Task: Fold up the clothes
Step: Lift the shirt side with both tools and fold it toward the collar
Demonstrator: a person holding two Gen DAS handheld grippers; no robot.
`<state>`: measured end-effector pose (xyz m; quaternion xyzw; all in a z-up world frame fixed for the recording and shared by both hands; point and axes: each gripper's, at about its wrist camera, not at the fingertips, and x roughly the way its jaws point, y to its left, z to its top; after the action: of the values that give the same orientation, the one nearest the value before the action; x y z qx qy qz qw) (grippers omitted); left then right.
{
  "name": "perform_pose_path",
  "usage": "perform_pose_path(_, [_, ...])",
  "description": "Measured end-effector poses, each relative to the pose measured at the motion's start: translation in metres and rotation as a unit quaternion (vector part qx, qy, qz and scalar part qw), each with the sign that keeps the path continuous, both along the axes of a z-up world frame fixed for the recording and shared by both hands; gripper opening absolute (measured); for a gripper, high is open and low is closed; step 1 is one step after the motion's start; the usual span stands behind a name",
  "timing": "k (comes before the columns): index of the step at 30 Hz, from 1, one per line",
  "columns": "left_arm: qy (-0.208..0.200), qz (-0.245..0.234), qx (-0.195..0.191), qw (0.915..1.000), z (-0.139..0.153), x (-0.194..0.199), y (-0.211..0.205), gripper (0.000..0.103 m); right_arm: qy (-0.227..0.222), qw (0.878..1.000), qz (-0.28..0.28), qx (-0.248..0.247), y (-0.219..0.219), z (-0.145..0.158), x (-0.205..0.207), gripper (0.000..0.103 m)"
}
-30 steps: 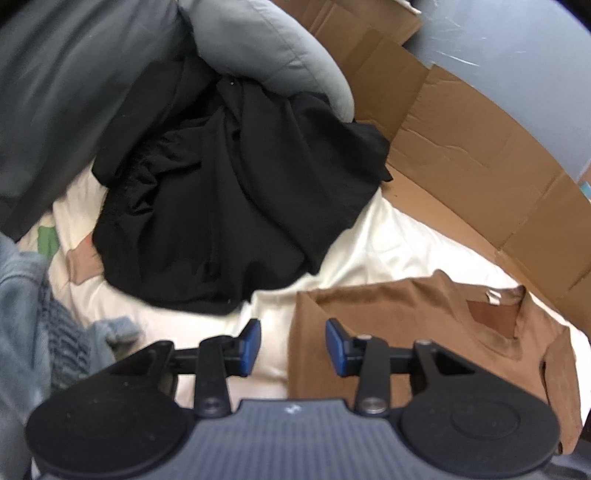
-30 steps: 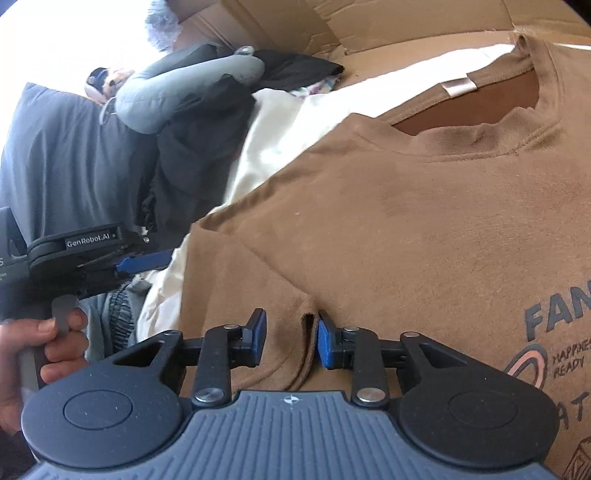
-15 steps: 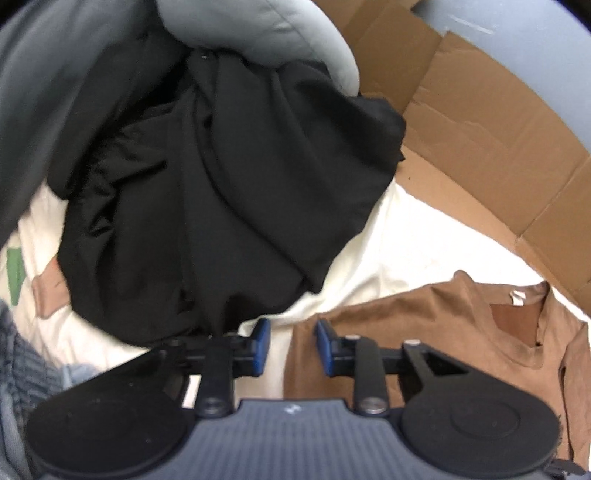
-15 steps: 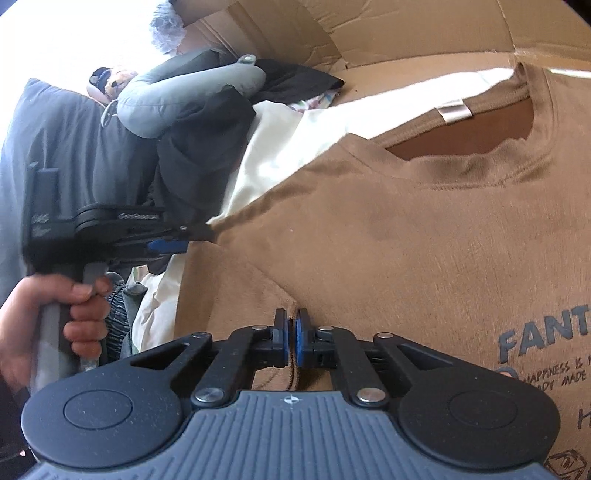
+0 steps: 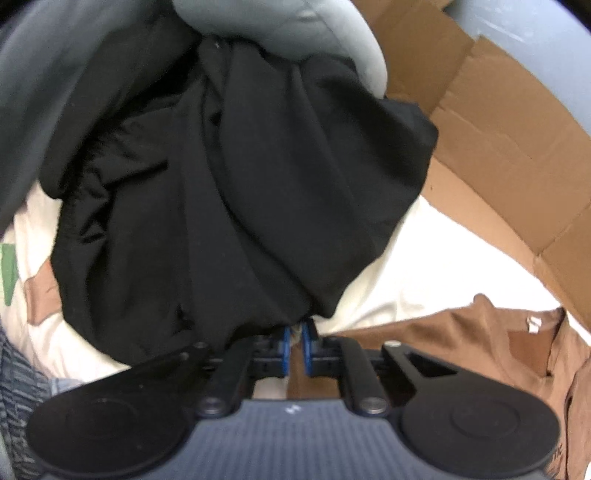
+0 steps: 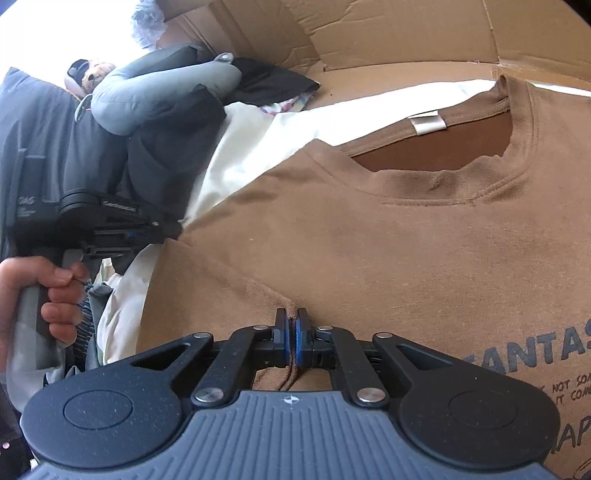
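both tongs grip the brown t-shirt [image 6: 369, 240]: right tongs [image 6: 291, 334] clamped on a sleeve fold; left tongs [image 5: 295, 349], jaws just closing, pinch its edge.

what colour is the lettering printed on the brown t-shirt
Dark grey lettering on the brown T-shirt, clearest in the right wrist view.

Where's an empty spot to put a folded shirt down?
The white sheet lies bare in a strip between the black clothes pile, the brown T-shirt and the cardboard. Left of that it is crowded: black clothes, a grey cushion, striped blue fabric.
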<state>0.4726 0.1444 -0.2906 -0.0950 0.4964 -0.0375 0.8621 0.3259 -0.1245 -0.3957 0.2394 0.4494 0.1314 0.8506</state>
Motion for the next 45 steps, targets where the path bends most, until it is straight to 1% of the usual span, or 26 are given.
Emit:
perform_pose_path(1, [-0.009, 0.010, -0.003, 0.9999, 0.004, -0.003, 0.003, 0.009, 0.001, 1.000, -0.001, 0.000, -0.001, 0.000, -0.001, 0.000])
perform_pose_path(4, [-0.025, 0.023, -0.036, 0.9988, 0.013, -0.015, 0.012, 0.009, 0.007, 1.000, 0.002, 0.007, -0.003, -0.006, 0.000, 0.001])
perform_pose_path(8, [-0.040, -0.001, -0.036, 0.9986, 0.024, -0.036, 0.008, 0.009, 0.007, 1.000, 0.002, 0.012, -0.003, -0.006, 0.003, 0.001])
perform_pose_path(11, [-0.037, -0.021, -0.040, 0.9983, 0.027, -0.046, 0.003, 0.009, 0.008, 1.000, 0.002, 0.013, -0.003, -0.006, 0.003, 0.001])
perform_pose_path(13, [-0.030, -0.040, -0.032, 0.9982, 0.025, -0.048, -0.004, 0.009, 0.008, 1.000, 0.000, 0.013, -0.003, -0.007, 0.003, 0.001])
perform_pose_path(16, [-0.010, -0.061, -0.004, 0.9981, 0.011, -0.044, -0.011, 0.008, 0.010, 1.000, -0.001, 0.014, -0.003, -0.008, 0.004, 0.001])
perform_pose_path(19, [-0.001, -0.057, 0.008, 0.9983, -0.004, -0.038, -0.008, 0.005, 0.010, 1.000, -0.001, 0.014, -0.002, -0.008, 0.004, 0.001])
perform_pose_path(22, [-0.004, -0.056, 0.018, 0.9983, -0.012, -0.036, -0.008, 0.003, 0.013, 1.000, 0.002, 0.017, -0.003, -0.009, 0.005, 0.001])
perform_pose_path(25, [-0.006, -0.047, 0.021, 0.9987, -0.017, -0.033, -0.008, 0.003, 0.016, 1.000, 0.002, 0.022, -0.005, -0.011, 0.007, 0.001])
perform_pose_path(29, [-0.016, -0.049, 0.045, 0.9976, -0.020, -0.033, -0.015, 0.003, 0.014, 1.000, -0.008, 0.010, -0.005, -0.009, 0.007, 0.002])
perform_pose_path(34, [-0.018, -0.041, 0.037, 0.9983, -0.018, -0.038, -0.011, 0.003, 0.005, 0.999, -0.032, -0.009, -0.010, -0.003, 0.004, 0.002])
perform_pose_path(36, [-0.021, -0.044, 0.041, 0.9980, -0.012, -0.046, -0.009, 0.004, -0.003, 0.999, -0.045, -0.009, -0.015, 0.001, 0.003, 0.004])
perform_pose_path(37, [-0.023, -0.045, 0.043, 0.9978, -0.009, -0.051, -0.009, 0.006, -0.007, 0.999, -0.052, -0.010, -0.018, 0.003, 0.002, 0.004])
perform_pose_path(40, [-0.033, -0.052, 0.035, 0.9975, 0.002, -0.070, -0.005, 0.007, -0.011, 0.998, -0.069, -0.006, -0.029, 0.007, -0.003, 0.004])
perform_pose_path(42, [-0.038, -0.062, 0.027, 0.9970, 0.006, -0.087, -0.004, 0.008, -0.016, 0.997, -0.069, 0.002, -0.031, 0.011, -0.008, 0.004])
perform_pose_path(45, [-0.041, -0.072, 0.017, 0.9964, 0.008, -0.109, -0.012, 0.008, -0.028, 0.998, -0.048, 0.011, -0.024, 0.016, -0.016, 0.004])
